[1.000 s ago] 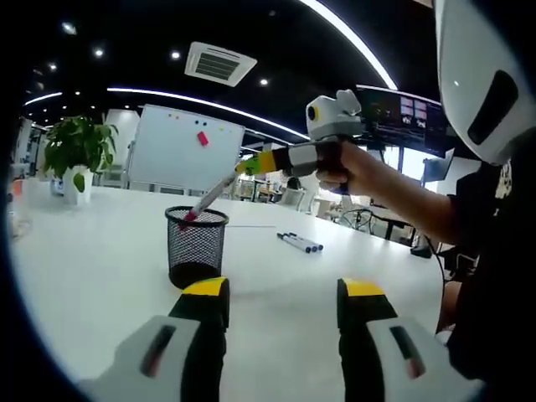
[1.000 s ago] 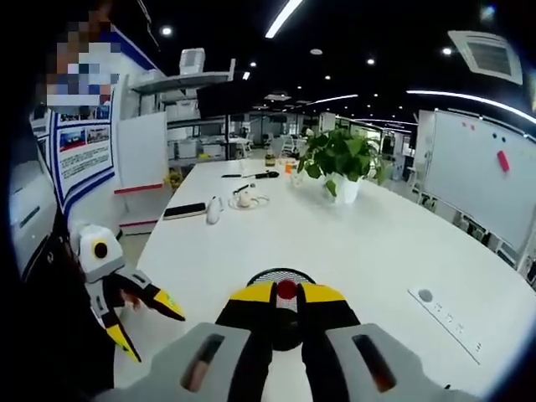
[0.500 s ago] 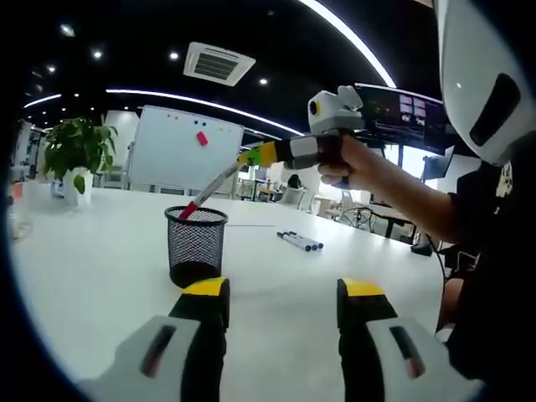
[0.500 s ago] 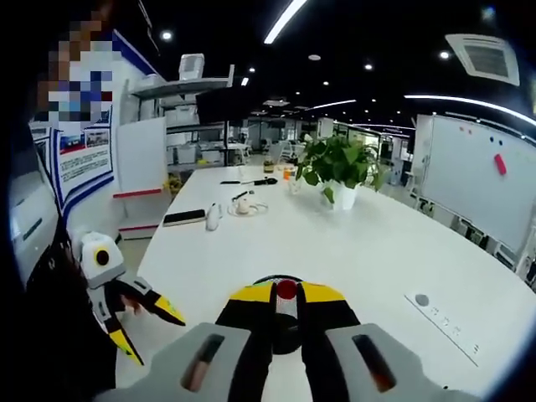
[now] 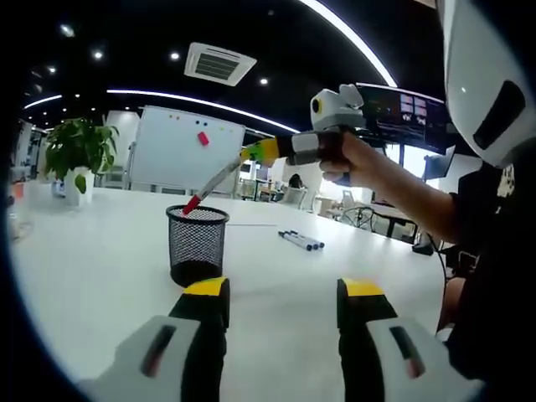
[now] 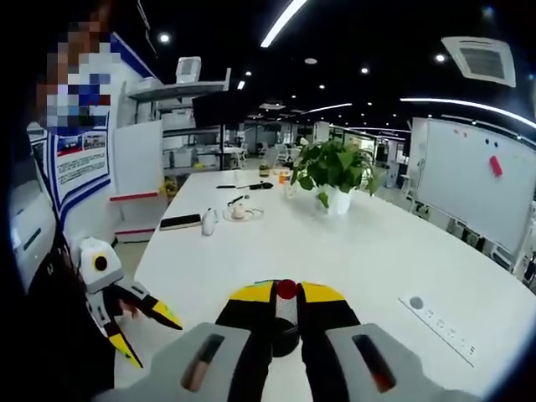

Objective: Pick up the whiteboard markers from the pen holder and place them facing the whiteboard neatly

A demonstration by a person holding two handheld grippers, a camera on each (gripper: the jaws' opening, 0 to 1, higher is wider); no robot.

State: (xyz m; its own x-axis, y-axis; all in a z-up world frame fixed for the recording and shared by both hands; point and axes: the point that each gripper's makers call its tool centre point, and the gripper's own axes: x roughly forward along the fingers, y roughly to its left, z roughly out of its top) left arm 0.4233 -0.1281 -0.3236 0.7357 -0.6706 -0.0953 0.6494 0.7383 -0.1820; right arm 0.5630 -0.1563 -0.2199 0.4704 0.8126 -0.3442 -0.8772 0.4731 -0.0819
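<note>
Right tool (image 5: 249, 154): pinched on a red-capped marker (image 5: 209, 183), cap just above the mesh pen holder (image 5: 197, 246) rim. Left tool (image 5: 283, 295): jaws spread, empty, low over the table (image 5: 100, 276). Markers already laid (image 5: 301, 242): side by side beyond the holder. Whiteboard (image 5: 182, 153): far side. Handling: lift clear of the rim first, then lay parallel beside the laid markers, same orientation.
</note>
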